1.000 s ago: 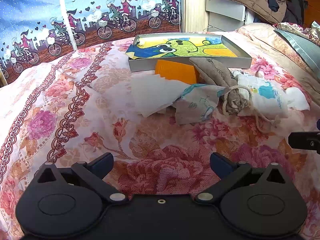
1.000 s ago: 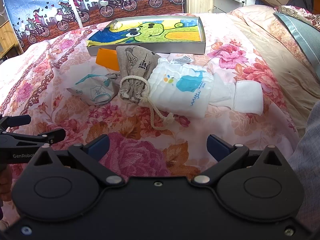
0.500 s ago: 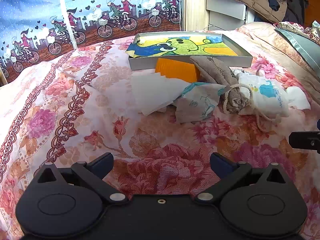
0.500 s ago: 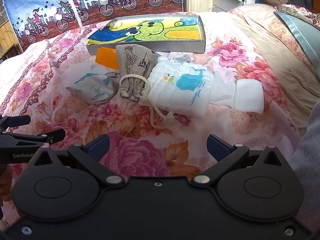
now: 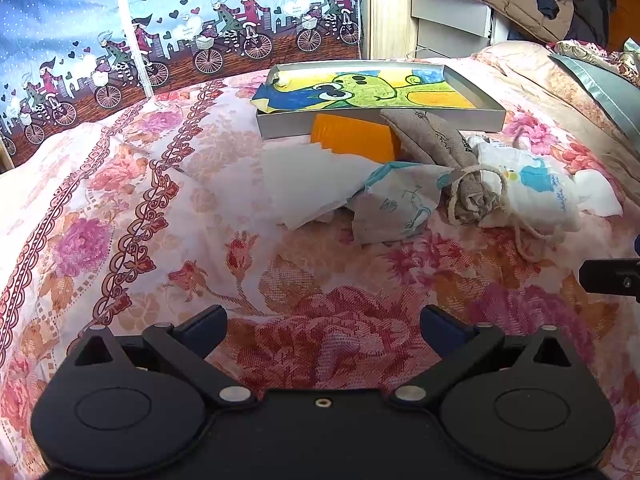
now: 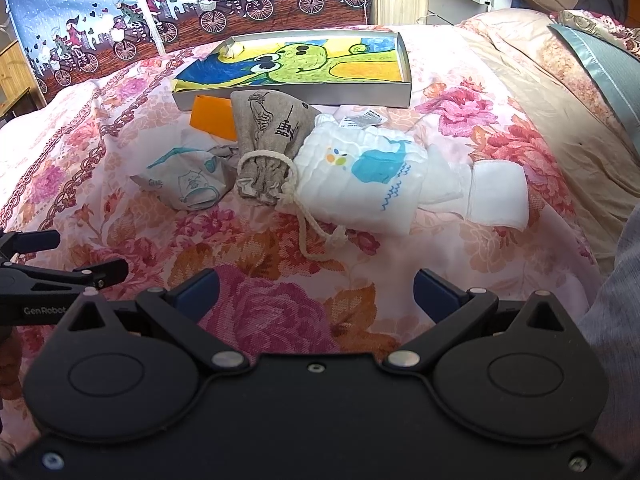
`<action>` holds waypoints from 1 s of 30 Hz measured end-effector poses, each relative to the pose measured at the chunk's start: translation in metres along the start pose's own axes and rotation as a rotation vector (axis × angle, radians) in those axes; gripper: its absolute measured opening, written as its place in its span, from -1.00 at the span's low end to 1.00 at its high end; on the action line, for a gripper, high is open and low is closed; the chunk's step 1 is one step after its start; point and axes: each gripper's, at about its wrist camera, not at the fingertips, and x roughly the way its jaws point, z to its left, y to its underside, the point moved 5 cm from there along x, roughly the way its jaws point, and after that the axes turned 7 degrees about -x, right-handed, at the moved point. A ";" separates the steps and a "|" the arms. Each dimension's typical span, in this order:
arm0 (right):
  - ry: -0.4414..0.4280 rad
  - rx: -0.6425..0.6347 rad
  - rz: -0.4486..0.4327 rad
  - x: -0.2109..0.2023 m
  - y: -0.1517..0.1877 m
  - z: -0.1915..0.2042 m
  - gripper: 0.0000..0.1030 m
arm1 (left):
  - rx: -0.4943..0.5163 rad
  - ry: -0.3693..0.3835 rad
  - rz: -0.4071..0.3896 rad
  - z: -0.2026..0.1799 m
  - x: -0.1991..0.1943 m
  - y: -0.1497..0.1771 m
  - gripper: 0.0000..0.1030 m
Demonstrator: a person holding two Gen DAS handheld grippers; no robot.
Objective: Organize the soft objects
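Your right gripper (image 6: pixel 316 292) and left gripper (image 5: pixel 324 324) both hang spread wide and empty over the floral bedspread (image 6: pixel 280 316), short of the pile. Nearest your right one trails the drawstring cord (image 6: pixel 316 236) of the grey linen pouch (image 6: pixel 266 148), with the whale-print cloth (image 6: pixel 360 180) touching it on the right and the small printed pouch (image 6: pixel 188 184) on the left. All look light and limp, so pinch a bunched fold or the pouch's gathered neck, not the loose cord. Beyond them lies the orange piece (image 6: pixel 212 114), then the tray (image 6: pixel 296 94) with the cartoon drawing
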 end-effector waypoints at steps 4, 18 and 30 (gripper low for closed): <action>-0.001 0.000 -0.006 0.002 -0.002 -0.001 0.99 | -0.001 -0.001 0.006 0.002 0.000 0.001 0.98; -0.044 -0.097 -0.106 0.014 -0.028 0.010 0.99 | 0.047 0.040 0.039 0.006 -0.008 -0.041 0.98; -0.065 -0.257 -0.227 0.044 -0.088 0.011 0.99 | 0.067 0.219 -0.077 0.003 0.029 -0.067 0.98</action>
